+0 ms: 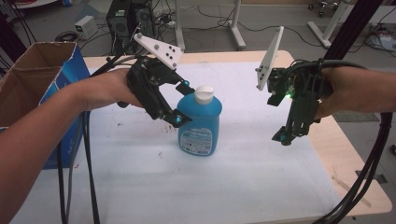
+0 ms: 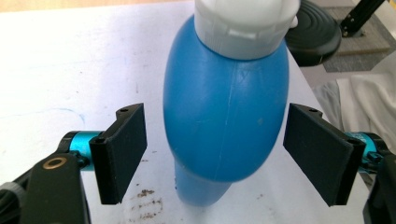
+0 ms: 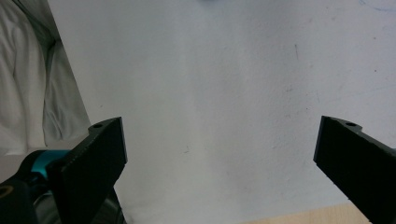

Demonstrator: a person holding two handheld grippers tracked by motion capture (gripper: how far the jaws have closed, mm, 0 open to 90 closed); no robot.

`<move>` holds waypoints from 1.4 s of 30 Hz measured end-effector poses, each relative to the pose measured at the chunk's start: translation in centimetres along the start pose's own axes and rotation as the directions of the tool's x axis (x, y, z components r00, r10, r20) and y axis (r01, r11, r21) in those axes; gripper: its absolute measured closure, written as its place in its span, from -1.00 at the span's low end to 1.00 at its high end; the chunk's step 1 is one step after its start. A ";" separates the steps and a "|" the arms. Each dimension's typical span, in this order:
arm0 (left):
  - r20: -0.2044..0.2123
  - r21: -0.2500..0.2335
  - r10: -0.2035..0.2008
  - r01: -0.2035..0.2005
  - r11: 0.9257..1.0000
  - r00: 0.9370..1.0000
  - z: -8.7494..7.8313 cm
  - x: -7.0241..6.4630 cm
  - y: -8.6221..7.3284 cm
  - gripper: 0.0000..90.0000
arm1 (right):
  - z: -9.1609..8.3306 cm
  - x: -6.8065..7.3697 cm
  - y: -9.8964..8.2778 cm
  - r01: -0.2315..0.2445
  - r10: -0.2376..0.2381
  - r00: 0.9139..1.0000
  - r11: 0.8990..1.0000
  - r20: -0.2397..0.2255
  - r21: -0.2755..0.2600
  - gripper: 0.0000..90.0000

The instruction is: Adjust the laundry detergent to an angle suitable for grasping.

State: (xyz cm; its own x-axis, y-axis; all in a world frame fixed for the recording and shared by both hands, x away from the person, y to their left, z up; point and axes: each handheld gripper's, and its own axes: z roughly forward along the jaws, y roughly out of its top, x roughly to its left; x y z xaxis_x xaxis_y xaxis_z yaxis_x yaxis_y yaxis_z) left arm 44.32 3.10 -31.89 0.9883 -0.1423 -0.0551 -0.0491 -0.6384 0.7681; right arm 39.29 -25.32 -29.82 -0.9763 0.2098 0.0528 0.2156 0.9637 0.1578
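Blue bottle (label print unreadable) upright between spread left tongs, untouched; right tongs spread, empty.

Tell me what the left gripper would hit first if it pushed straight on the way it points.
Probably the blue plastic bottle with the white cap: it stands between the left gripper's open fingers, untouched, its body directly ahead.

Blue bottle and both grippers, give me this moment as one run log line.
blue bottle: upright on table | left gripper: open, jaws either side of bottle, not touching | right gripper: open, empty
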 end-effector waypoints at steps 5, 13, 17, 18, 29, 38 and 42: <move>-0.053 -0.036 0.010 -0.012 0.999 0.999 -2.8 -0.2 1.1 -0.59 | -0.1 0.0 0.0 -0.003 0.003 1.000 1.000 0.001 -0.002 -0.96; -0.116 -0.026 -0.001 -0.002 1.000 0.993 -5.6 -0.3 2.2 -0.59 | -0.1 -0.1 -0.1 -0.003 0.003 1.000 1.000 0.002 0.000 -0.96; -0.168 -0.021 -0.022 0.018 1.000 0.986 -7.0 -0.5 2.6 -0.59 | -0.1 -0.1 -0.1 -0.002 0.002 1.000 1.000 0.002 0.000 -0.96; -0.203 -0.013 -0.044 0.042 0.999 0.978 -7.6 -0.5 2.6 -0.59 | -0.2 -0.1 -0.1 -0.002 0.002 1.000 1.000 0.002 -0.003 -0.96; -0.274 0.083 -0.089 0.115 0.990 0.958 -8.4 -0.9 2.3 -0.96 | -0.2 -0.2 -0.1 -0.006 0.006 1.000 1.000 0.004 -0.010 -0.96; -0.264 0.216 -0.122 0.182 0.959 0.957 -9.0 -2.6 2.3 -0.96 | -0.5 -0.5 -0.1 -0.004 0.004 1.000 1.000 0.006 -0.023 -0.96; -0.285 0.292 -0.147 0.232 0.928 0.947 -9.4 -4.2 1.8 -0.96 | -0.6 -0.6 -0.1 -0.004 0.005 1.000 1.000 0.005 -0.027 -0.96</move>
State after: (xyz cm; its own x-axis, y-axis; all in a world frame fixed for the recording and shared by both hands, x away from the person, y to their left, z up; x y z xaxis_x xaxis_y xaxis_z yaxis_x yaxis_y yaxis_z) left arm 41.42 9.63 -24.29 0.9845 0.1745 0.0162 0.1415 -0.8462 0.5137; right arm 39.92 -25.63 -29.23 -0.9754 0.2150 0.0486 0.2203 0.9580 0.1838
